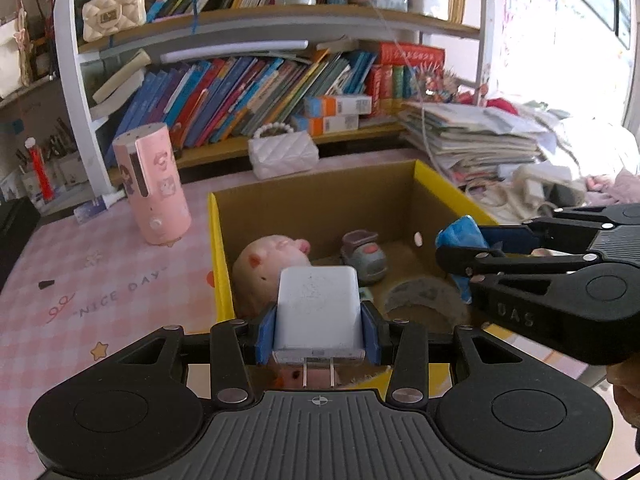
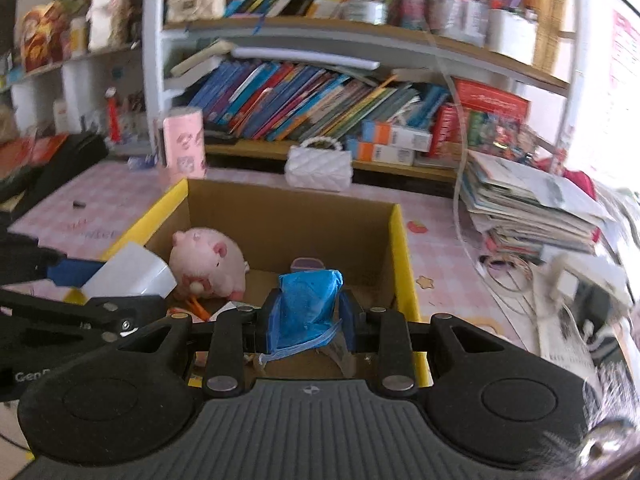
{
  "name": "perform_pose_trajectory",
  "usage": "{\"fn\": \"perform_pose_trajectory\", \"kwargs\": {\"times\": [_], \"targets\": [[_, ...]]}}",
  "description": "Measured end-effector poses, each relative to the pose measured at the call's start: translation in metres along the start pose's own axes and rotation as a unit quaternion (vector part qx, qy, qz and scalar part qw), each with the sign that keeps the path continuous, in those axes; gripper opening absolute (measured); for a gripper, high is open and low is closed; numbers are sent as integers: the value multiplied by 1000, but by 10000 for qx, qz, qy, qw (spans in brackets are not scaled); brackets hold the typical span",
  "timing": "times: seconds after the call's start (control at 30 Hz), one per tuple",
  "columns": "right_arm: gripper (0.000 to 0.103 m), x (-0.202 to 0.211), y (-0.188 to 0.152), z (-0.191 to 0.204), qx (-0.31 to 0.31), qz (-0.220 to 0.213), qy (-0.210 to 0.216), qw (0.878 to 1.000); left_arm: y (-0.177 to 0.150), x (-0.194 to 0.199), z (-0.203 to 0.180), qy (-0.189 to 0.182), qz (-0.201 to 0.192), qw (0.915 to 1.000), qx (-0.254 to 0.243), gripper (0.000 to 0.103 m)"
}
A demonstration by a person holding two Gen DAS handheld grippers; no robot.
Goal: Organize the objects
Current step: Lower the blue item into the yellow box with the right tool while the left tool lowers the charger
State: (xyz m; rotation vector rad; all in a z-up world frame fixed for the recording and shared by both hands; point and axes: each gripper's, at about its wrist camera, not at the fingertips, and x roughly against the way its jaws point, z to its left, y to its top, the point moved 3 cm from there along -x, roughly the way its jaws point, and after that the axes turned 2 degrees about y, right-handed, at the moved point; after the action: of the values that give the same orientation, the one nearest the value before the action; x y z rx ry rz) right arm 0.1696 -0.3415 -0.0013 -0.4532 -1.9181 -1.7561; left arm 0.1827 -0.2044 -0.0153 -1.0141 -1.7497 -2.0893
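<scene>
While you hold both claws over the yellow cardboard box (image 1: 320,208), each one has something pinched tight in it. Your left claw (image 1: 318,332) is closed on a white plug charger (image 1: 318,312) — its blue pads (image 1: 266,336) press on both sides, and the two metal prongs (image 1: 318,374) point back toward you. The charger sits above the near edge of the box.

Your right claw (image 2: 308,322) is closed on a crumpled blue bag (image 2: 308,304), with a thin blue string (image 2: 304,346) hanging off it. It also hovers over the near part of the box, and in the left view it reaches in from the right side, over the box's right wall.

Inside the box you can see a pink plush pig (image 2: 208,264) by the left wall, a small grey and purple toy (image 1: 364,258) farther back, and a roll of tape (image 1: 424,300) lying flat on the bottom.

The box stands on a pink checked surface (image 1: 100,280). Behind it, to the left, a tall pink cylinder with stickers (image 1: 154,188) stands upright, well apart from the box. A white quilted purse with a bead handle (image 1: 282,152) sits behind the box, just in front of the bookshelf (image 1: 256,96). To the right, a messy stack of papers (image 1: 472,136) leans by the window.
</scene>
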Motion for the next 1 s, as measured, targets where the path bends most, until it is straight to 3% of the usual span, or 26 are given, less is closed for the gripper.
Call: {"fn": "perform_pose_trajectory", "kwargs": {"times": [0.47,1.0], "targets": [[28,-51,-7,7,807,562,503,9939,-5,-28,-5,258,386,9989,-81,41],[28,-82,-11,0,670,1212,894,9863,-5,-33,-11,296,381,9988,-125,41]]}}
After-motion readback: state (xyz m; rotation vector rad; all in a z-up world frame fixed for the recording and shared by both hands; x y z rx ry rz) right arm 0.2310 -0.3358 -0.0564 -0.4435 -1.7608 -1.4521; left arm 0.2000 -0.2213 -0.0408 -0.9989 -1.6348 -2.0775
